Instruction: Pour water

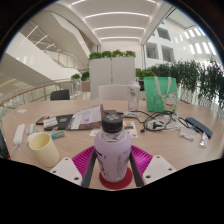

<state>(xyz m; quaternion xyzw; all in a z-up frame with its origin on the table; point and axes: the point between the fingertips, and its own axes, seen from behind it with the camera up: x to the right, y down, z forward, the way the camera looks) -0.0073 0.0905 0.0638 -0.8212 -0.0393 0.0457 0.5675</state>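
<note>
Bottle (113, 150) upright between 2 tool (112, 168) fingers, both pads pressing it; cup (43, 149) left.

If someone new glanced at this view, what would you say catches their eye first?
Most striking is the clear bottle with a dark cap, held upright between the gripper fingers, whose pink pads press on its sides. To its left on the table stands a pale yellow cup. Beyond them, a green bag stands among cables and papers.

White tongs (113, 168), two broad fingers, ribbed magenta pads (84, 160) on inner faces
</note>
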